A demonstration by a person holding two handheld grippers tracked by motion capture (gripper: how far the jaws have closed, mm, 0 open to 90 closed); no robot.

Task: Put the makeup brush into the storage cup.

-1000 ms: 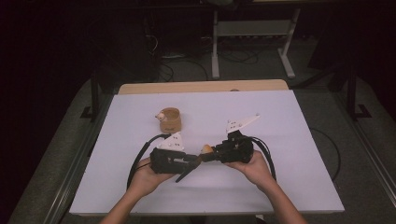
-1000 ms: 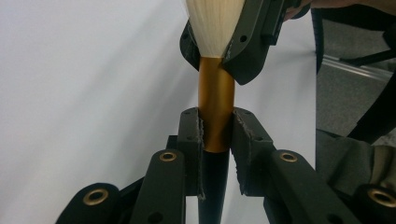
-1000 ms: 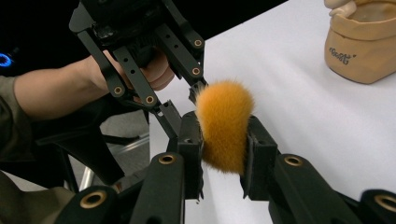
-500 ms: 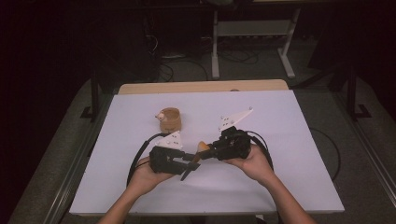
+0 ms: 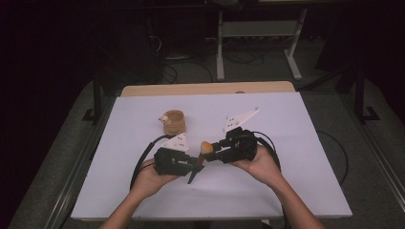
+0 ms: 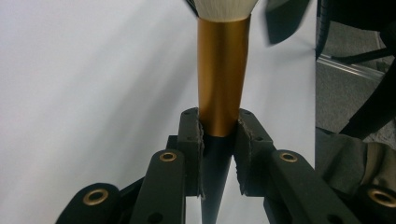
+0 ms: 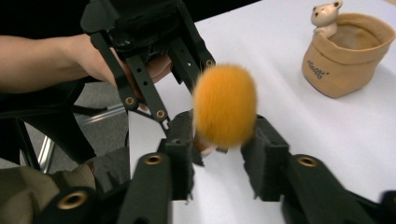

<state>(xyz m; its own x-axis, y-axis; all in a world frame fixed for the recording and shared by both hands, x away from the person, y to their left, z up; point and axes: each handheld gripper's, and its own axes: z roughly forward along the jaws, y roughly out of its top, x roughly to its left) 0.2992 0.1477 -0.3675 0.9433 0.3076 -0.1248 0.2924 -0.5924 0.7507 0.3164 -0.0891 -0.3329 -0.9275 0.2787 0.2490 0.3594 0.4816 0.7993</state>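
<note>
A make-up brush (image 5: 205, 147) with an orange bristle head, a gold ferrule (image 6: 222, 70) and a black handle is held above the white table (image 5: 296, 143). My left gripper (image 5: 196, 164) is shut on it, and in the left gripper view its pads (image 6: 194, 135) clamp the lower end of the ferrule. My right gripper (image 5: 213, 151) faces it from the right and is open. In the right gripper view the fluffy bristle head (image 7: 225, 105) sits between the right gripper's (image 7: 223, 140) spread jaws. The handle's tip (image 5: 192, 179) points down towards the table.
A small tan fabric pouch (image 5: 173, 121) with a bear figure (image 7: 326, 15) on its rim stands upright behind the grippers, left of centre. Black cables (image 5: 143, 160) loop on the table beside both hands. A wooden edge (image 5: 205, 88) borders the far side.
The brush has tilted up so its orange head shows. The right gripper has moved left, and the head now lies between its jaws.
</note>
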